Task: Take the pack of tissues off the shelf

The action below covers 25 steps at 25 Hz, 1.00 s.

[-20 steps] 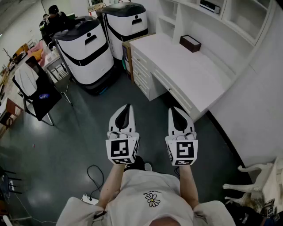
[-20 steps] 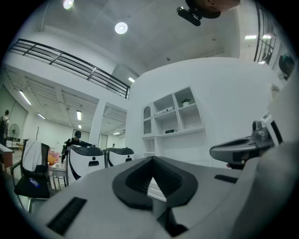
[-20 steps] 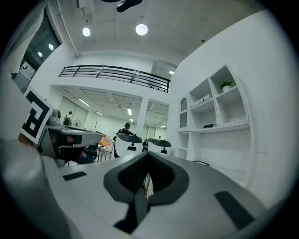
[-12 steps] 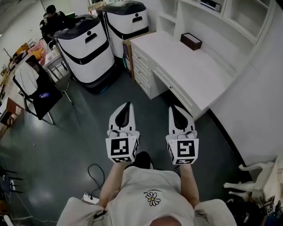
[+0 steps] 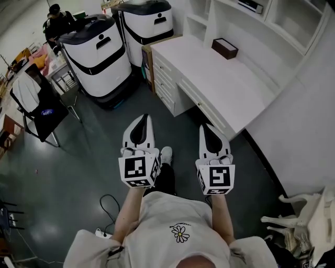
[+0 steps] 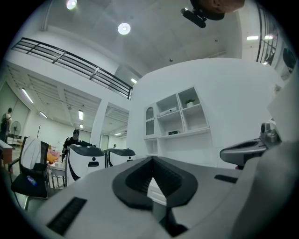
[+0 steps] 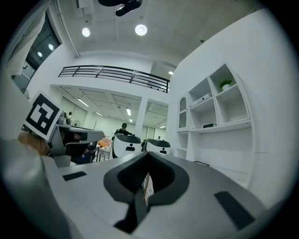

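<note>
A small flat pack (image 5: 249, 6) lies on a white wall shelf (image 5: 230, 4) at the top right of the head view. It shows as a dark item (image 6: 174, 132) in the left gripper view and as a dark item (image 7: 209, 125) in the right gripper view; too small to tell what it is. My left gripper (image 5: 142, 118) and right gripper (image 5: 205, 127) are held side by side over the dark floor, short of the desk. Both point toward the shelf. Each has its jaws together with nothing between them, as at the left gripper (image 6: 152, 160) and the right gripper (image 7: 148, 155).
A white desk (image 5: 230, 89) with drawers stands under the shelf, with a dark brown box (image 5: 224, 48) on it. Two white-and-black machines (image 5: 99, 52) stand at the left. A chair with a jacket (image 5: 39, 104), a person (image 5: 55, 18) at the back and a floor cable (image 5: 107, 207) are also in view.
My left gripper has shifted a little left and forward. A shoe has stepped forward between the grippers, and the desk has come slightly closer. The right gripper has hardly moved.
</note>
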Available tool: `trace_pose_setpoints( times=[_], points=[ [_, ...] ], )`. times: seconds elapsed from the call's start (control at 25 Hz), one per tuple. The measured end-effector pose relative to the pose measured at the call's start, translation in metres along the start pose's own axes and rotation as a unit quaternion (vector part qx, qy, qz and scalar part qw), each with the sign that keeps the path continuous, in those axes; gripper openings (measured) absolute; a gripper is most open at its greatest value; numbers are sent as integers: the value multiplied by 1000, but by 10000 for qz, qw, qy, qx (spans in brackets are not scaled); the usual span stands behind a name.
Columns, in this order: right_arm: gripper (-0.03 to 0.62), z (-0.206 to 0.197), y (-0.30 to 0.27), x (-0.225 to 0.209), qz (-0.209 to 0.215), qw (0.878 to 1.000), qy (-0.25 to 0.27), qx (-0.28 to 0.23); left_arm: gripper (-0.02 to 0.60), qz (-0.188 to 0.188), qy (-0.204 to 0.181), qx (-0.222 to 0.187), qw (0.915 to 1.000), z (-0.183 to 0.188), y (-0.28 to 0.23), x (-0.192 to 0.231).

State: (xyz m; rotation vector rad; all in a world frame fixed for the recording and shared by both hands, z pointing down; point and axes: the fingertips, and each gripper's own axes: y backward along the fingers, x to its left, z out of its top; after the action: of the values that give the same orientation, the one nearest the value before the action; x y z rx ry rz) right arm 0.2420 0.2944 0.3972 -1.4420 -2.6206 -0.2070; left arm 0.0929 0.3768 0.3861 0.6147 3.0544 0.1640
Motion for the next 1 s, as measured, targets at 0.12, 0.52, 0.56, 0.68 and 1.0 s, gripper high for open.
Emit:
trace_pose_setpoints(
  times=[0.12,0.52,0.56,0.68,1.0],
  points=[
    [3,-4,-8,-9,-171,9994,315,-9,0,-2,-38,-40,10000,-4,-15,5],
    [3,-12,-61,-34,-268,9978,573,-215,0,-198,67,-540,9983,-1,-88,12],
    [3,-14,-69,-37,-262,9977,581,-250,0,-238,78,-607,9978,-3,-97,11],
    [3,-23,-107,-48,-290,9973,567,-352,0,-363,98,-727,9966,-11,-134,16],
    [3,-35,-265,-91,-487,9981,358,-133,0,-711,120,-486,9962,-35,-295,58]
  ],
)
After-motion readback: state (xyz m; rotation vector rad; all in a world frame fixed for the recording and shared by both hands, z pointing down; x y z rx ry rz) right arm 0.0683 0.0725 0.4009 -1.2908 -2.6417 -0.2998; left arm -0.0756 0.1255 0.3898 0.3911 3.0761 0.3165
